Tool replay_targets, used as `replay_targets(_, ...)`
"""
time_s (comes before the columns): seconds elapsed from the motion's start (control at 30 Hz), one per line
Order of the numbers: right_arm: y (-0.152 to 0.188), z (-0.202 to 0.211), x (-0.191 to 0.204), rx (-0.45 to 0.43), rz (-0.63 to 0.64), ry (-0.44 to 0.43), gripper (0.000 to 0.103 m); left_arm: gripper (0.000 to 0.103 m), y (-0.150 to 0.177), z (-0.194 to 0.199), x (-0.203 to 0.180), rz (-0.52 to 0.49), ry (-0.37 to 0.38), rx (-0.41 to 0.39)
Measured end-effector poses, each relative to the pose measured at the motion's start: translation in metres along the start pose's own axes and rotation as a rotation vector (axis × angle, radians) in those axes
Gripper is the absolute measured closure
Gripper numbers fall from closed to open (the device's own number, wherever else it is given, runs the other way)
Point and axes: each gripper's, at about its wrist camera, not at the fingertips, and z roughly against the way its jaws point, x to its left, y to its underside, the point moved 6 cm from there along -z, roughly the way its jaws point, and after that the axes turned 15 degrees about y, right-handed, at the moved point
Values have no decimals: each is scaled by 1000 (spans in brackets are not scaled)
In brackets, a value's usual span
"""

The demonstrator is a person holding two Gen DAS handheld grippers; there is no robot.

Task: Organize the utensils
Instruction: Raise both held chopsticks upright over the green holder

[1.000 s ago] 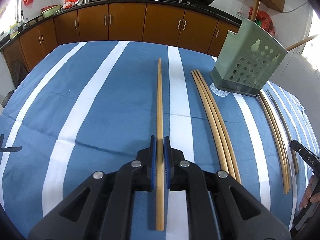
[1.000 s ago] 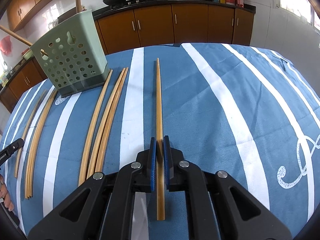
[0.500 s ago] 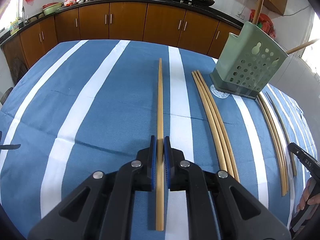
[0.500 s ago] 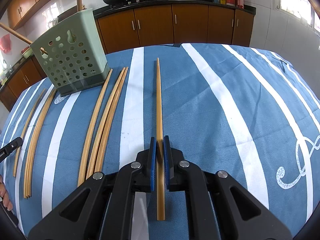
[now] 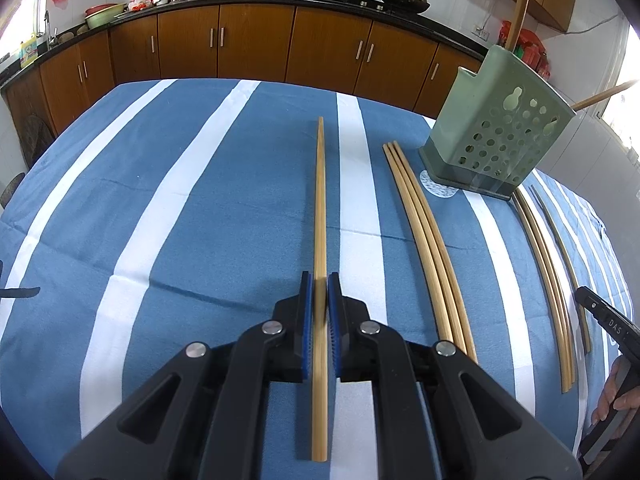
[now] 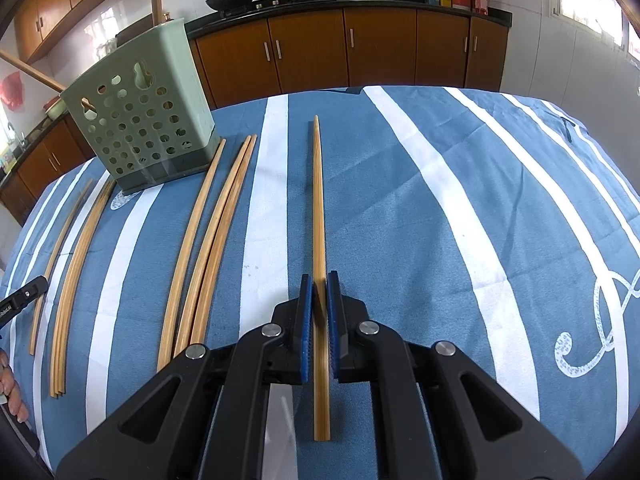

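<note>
Left gripper (image 5: 319, 294) clamped on one chopstick (image 5: 320, 200), pointing forward over the striped blue tablecloth (image 5: 200, 208). Right gripper (image 6: 319, 294) likewise clamped on its own chopstick (image 6: 318, 208). Between them on the cloth: three loose chopsticks (image 5: 424, 236), then the green perforated holder (image 5: 496, 136) standing upright with two sticks inside, further chopsticks (image 5: 548, 272) beyond it.

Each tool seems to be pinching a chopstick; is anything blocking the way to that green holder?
Nothing visible. The left tool grips a chopstick, the right tool another. Only loose chopsticks lie flat on the cloth before the green holder; lifting clears them.
</note>
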Motion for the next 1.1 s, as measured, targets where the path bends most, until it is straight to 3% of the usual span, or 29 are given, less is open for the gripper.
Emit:
replay_targets(0.27, 11, 8, -4, 3, 7, -24, 95, 93, 17, 11, -9, -60, -18, 24)
replay_targets(0.47, 6, 15, -10, -21, -33, -51, 95, 95, 13, 16, -8, -51, -5, 26)
replay_targets(0.87, -52, 97, -35, -316, -141, -98, 95, 95, -51, 109, -40, -84, 71, -280)
replay_targets(1.1, -74, 126, -33, -412, -139, -115, 95, 96, -85, 134, -55, -103, 91, -358)
